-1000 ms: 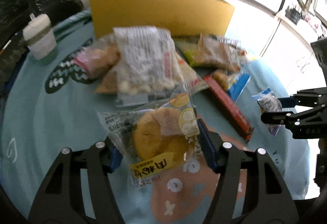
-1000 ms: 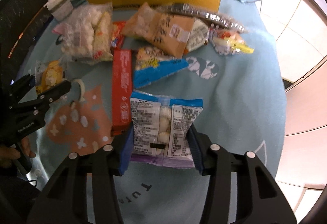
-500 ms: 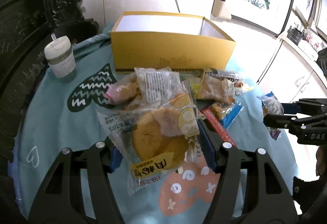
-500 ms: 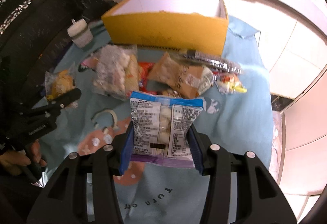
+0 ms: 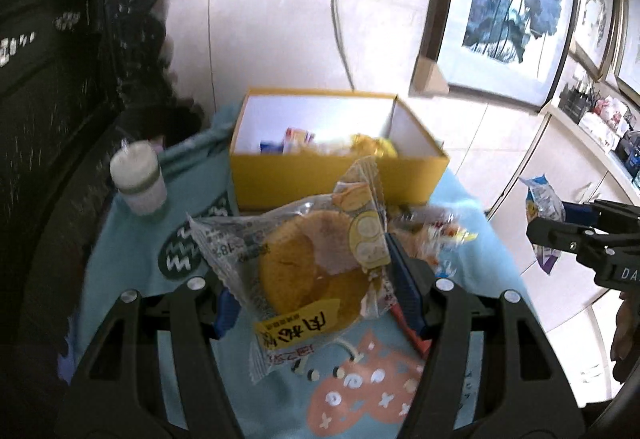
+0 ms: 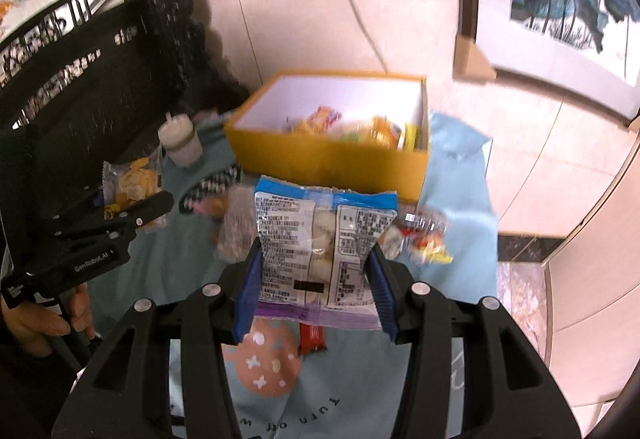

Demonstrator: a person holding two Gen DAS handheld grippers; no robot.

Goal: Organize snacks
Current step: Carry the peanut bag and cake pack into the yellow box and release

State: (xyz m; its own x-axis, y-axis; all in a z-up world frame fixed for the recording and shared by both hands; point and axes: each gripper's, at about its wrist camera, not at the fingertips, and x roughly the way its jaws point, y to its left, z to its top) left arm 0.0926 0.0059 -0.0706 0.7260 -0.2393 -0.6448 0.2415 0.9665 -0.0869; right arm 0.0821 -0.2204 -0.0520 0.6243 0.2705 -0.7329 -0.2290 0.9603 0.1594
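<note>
My left gripper (image 5: 312, 295) is shut on a clear packet with a round yellow cake (image 5: 308, 275), held above the table; it also shows in the right wrist view (image 6: 132, 187). My right gripper (image 6: 316, 287) is shut on a blue-topped packet of white candies (image 6: 320, 247), also held up in the air; it shows at the right in the left wrist view (image 5: 540, 211). An open yellow box (image 5: 336, 175) with several snacks inside stands at the back of the table, beyond both packets; it also shows in the right wrist view (image 6: 332, 155).
A white lidded cup (image 5: 138, 183) stands left of the box. Loose snack packets (image 6: 420, 235) and a red bar (image 6: 312, 337) lie on the teal tablecloth (image 5: 132, 259) in front of the box. A wall with a socket and cable is behind.
Both grippers have risen with their packets and tilted up, so the inside of the yellow box and the wall now show. The pile of snacks has dropped lower in view.
</note>
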